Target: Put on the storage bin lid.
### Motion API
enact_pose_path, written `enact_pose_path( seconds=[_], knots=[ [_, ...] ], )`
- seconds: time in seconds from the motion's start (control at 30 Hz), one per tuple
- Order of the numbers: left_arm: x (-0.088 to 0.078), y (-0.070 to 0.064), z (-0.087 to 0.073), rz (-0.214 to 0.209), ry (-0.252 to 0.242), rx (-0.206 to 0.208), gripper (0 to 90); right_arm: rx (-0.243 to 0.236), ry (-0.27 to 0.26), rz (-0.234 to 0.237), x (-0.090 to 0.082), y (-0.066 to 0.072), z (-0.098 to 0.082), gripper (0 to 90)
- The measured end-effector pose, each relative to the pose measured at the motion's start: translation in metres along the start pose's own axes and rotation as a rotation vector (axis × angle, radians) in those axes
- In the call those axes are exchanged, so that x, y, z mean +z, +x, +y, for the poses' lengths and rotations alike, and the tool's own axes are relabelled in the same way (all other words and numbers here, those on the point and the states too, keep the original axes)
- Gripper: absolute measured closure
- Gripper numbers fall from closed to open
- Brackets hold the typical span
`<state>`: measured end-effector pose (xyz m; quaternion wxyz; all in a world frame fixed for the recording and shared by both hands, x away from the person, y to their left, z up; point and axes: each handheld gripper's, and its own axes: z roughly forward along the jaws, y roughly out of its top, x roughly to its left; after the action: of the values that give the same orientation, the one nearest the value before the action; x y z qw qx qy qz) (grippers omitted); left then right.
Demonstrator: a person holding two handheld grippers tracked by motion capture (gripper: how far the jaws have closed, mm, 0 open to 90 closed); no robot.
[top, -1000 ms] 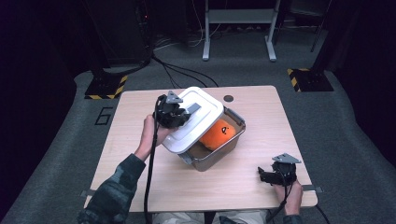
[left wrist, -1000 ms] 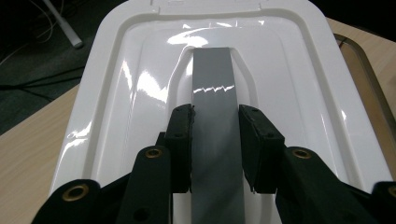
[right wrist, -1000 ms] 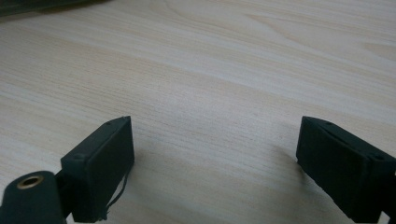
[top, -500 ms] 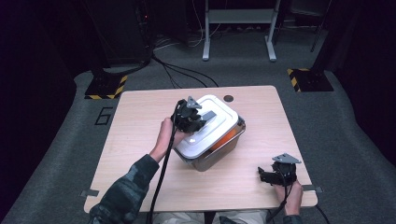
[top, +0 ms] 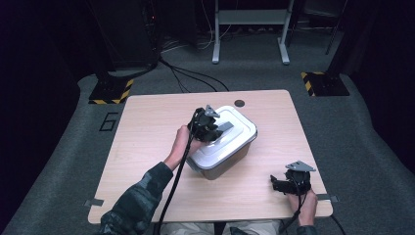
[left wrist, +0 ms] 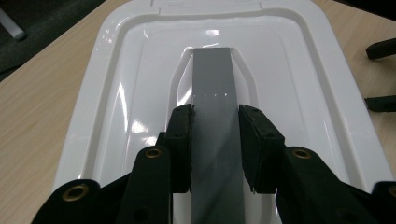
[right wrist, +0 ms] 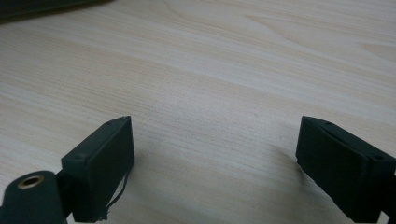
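Jaws of my left gripper [left wrist: 215, 140] are pinching the grey handle [left wrist: 212, 88] that runs down the middle of the white lid [left wrist: 116, 93], one pad pressing on each long side of it. I am seeing the handle stretching straight ahead of the pads and away from me in the left gripper view, with the glossy recessed surface of the lid spreading out to both sides and its raised rim lying farther out. From the high view, I am holding the left gripper [top: 208, 128] over the lid [top: 230, 139], which is sitting flat on the grey container [top: 220, 164] directly beneath the gripper, near the middle of the wooden table [top: 147, 132]. My left hand [top: 182, 142] is gripping the tool from the near side of the container.

My right gripper [top: 286, 183] is resting well apart from the container, toward the near right corner of the table, with my right hand [top: 304, 208] behind it. Its jaws are standing spread wide, and I am seeing nothing but bare tabletop [right wrist: 210, 84] between them and ahead of them in the right gripper view [right wrist: 212, 158]. A small dark round spot [top: 239, 103] is lying on the table beyond the container, on the far side from my left gripper.
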<state>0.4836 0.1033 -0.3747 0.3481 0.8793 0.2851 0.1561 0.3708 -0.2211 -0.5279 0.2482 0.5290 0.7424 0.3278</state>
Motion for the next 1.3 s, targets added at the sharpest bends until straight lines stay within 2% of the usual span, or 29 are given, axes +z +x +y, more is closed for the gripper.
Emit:
enact_pose_path(
  seconds=[0.3,0.4,0.53,0.57,0.7,0.83,1.07,1.23,1.3],
  knots=[
    [0.006,-0.004,-0.001,-0.013,0.003,-0.013,66.3,-0.002,-0.001,0.0,0.0,0.0,0.0,10.6],
    [0.007,-0.005,-0.001,-0.017,0.011,0.005,66.2,0.0,-0.001,-0.001,0.0,0.0,0.0,10.7],
    [0.008,-0.005,-0.003,-0.025,0.008,-0.004,65.5,0.001,-0.001,0.0,0.0,0.0,0.0,10.6],
    [0.007,-0.005,-0.003,-0.022,0.004,-0.005,63.6,0.002,0.0,0.001,0.0,0.0,0.0,10.6],
    [-0.003,-0.004,-0.004,-0.013,-0.013,-0.001,39.2,0.002,-0.002,0.002,0.0,0.0,0.0,10.6],
    [-0.018,0.003,-0.009,0.003,-0.043,-0.019,24.9,0.0,0.0,0.001,0.0,0.0,0.0,10.6],
    [-0.045,0.025,-0.034,0.06,-0.08,-0.086,14.9,0.0,0.002,-0.001,0.0,0.0,0.0,10.6],
    [-0.064,0.045,-0.062,0.122,-0.103,-0.136,12.7,0.0,0.004,-0.001,0.0,0.0,0.0,10.7],
    [-0.071,0.052,-0.074,0.159,-0.113,-0.158,10.7,-0.001,0.005,-0.001,0.001,0.0,0.0,10.7]
  ],
)
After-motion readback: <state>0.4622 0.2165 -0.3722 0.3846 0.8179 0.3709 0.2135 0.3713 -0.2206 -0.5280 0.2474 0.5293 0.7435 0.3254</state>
